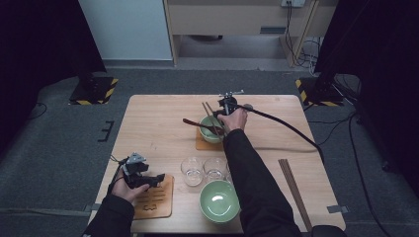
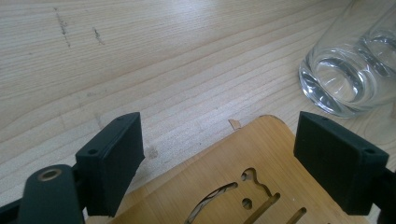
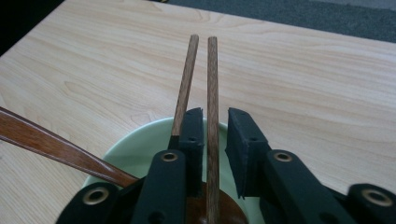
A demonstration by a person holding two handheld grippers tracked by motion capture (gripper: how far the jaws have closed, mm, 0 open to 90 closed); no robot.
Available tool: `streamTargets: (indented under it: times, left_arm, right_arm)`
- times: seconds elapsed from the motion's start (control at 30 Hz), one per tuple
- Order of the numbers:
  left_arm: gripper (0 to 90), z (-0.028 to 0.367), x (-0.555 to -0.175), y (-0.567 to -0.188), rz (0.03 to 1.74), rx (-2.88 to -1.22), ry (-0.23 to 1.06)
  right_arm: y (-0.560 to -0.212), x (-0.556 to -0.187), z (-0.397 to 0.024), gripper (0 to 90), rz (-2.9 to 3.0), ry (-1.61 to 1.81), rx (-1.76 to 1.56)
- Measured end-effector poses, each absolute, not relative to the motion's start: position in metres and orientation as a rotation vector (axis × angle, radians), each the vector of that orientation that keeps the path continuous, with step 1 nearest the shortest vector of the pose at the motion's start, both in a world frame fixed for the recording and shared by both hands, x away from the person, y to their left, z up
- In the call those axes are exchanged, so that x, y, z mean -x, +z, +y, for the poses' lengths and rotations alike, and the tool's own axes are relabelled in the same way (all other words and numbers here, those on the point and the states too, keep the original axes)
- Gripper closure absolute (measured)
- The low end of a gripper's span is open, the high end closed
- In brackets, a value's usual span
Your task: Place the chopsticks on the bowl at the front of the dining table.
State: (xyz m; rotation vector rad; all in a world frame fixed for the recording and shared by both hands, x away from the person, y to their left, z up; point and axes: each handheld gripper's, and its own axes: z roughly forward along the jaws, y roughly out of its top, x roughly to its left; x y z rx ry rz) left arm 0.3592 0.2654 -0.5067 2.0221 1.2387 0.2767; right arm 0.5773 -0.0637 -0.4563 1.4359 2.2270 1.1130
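Note:
My right gripper (image 1: 226, 106) hovers over the far pale-green bowl (image 1: 211, 129), which stands on a wooden coaster (image 1: 200, 144). In the right gripper view its jaws (image 3: 215, 116) stand slightly apart. One brown chopstick (image 3: 212, 74) runs between them with a gap to the right jaw, and the second chopstick (image 3: 187, 70) lies just outside the left jaw. Both rest across the bowl's rim (image 3: 135, 149). A wooden spoon (image 3: 46, 144) leans in the bowl. My left gripper (image 1: 157, 178) is open at the front left, its jaws (image 2: 219, 140) wide above a cut-out wooden coaster (image 2: 261, 158).
Two clear glasses (image 1: 191, 170) (image 1: 215, 169) stand mid-table, one also close to the left jaws (image 2: 345, 70). A second green bowl (image 1: 219, 201) sits at the front edge. Another pair of chopsticks (image 1: 294, 190) lies at the front right. The right gripper's cable (image 1: 286, 128) trails across the table.

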Motion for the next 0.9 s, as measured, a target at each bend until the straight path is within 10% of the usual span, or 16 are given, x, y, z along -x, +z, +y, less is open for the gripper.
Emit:
streamTargets:
  times: [0.9]
  left_arm:
    - [15.4, 0.264, -0.360, -0.508, 1.246, -2.031, 0.284]
  right_arm:
    - [-0.404, -0.513, -0.143, 35.6, 2.150, 1.270, -1.277]
